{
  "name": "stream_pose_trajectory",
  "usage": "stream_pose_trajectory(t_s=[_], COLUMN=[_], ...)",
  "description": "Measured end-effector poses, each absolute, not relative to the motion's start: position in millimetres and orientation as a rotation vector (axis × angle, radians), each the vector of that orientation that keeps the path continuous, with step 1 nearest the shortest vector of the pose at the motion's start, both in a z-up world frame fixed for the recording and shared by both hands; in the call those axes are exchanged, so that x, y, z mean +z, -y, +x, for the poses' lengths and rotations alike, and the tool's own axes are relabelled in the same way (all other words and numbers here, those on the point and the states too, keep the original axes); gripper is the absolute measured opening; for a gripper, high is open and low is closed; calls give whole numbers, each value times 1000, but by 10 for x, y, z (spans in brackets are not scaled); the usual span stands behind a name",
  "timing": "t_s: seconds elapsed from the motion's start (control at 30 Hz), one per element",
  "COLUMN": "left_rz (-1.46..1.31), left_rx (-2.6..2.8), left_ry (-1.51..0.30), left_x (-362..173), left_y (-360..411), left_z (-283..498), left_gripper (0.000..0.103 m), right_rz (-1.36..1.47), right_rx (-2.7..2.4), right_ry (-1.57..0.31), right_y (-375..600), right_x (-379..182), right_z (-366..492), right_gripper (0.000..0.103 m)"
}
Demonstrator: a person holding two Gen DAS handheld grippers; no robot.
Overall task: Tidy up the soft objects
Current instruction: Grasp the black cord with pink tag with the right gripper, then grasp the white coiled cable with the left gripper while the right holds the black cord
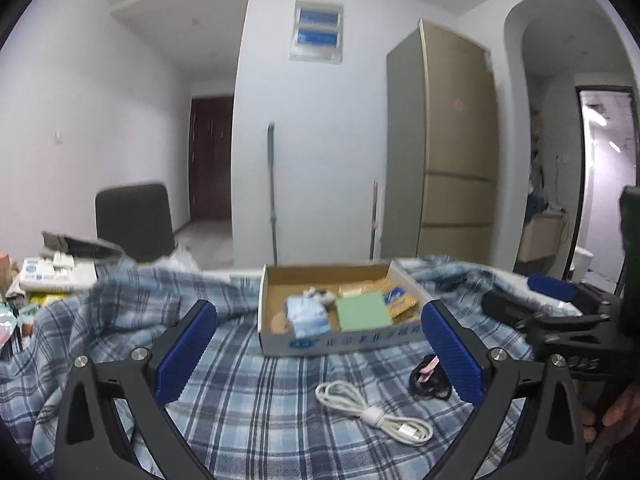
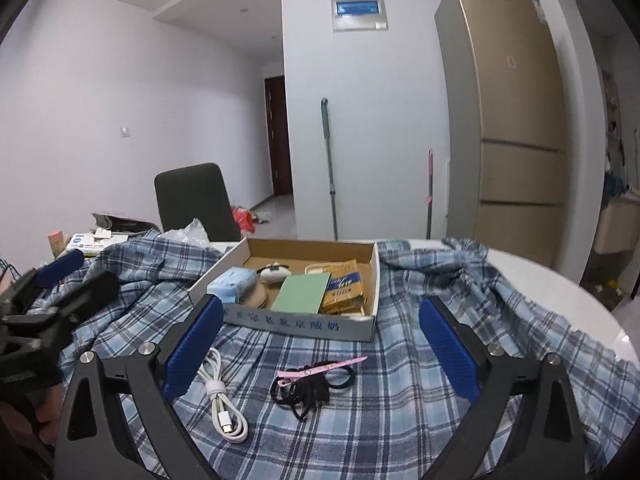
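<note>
Black cord bundle point(image 2: 310, 390) lies between right gripper's point(image 2: 320, 344) spread fingers (untouched).

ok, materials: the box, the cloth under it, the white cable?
Shallow open-top box: corrugated cardboard, it seems; brown matte inside, white printed outer wall.
Blue plaid cloth: woven fabric, probably cotton; matte, and it wrinkles and bunches.
Coiled white cable: smooth plastic or rubber jacket, slight sheen, held by a white band.

We saw a tall gold fridge point(image 2: 516, 120) against the wall, a dark chair point(image 2: 194, 200) behind the tabletop point(image 2: 560, 280), and a mop handle point(image 2: 329, 168) leaning nearby.
</note>
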State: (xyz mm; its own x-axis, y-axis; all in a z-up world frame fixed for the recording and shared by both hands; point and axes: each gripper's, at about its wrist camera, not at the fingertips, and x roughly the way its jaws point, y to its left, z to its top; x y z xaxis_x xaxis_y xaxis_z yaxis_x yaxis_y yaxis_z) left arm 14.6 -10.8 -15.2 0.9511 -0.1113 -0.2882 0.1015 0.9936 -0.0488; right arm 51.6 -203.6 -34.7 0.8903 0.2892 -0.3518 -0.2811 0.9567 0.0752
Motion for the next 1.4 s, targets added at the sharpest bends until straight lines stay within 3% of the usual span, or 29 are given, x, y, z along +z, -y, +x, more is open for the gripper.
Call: stream_pose_trajectory(t_s=[0.27,0.33,0.67,0.77,0.8,0.87,1.17,1.33,1.4], left_rz=[-66,-77,-118,-102,-95,-76,-55,-61,-59], left_rx=[-100,-95,-85,-86,-86,-88,-107,-127,-156], left_ry=[-441,-450,-479,-474,-472,-461,-447,-472,-505], left_x=[-311,-323,-354,-346,-341,-328,-301,-320,-346], left_y=[53,30,-39,-5,11,51,102,108,129], left_z=[425,439,479,466,462,441,397,436,492], left_gripper=[103,103,103,103,103,103,103,102,88], right_rz=[-51,-91,-199,-210,-218,-226,-104,-92,-98], right_rx=[276,287,242,260,265,270,286,269,265], right_ry=[-559,-623,-828,-868,-883,-884,-574,-528,-538], right_y=[1842,1755,1582,1545,1523,1499,1738,1754,1752], right_x=[-542,-660,-1029,-1095,-1120,-1127,-652,-571,-576], right_z=[830,912,1182,1221,1236,1230,823,762,765], right_gripper=[95,83,61,45,33,29,27,27,27])
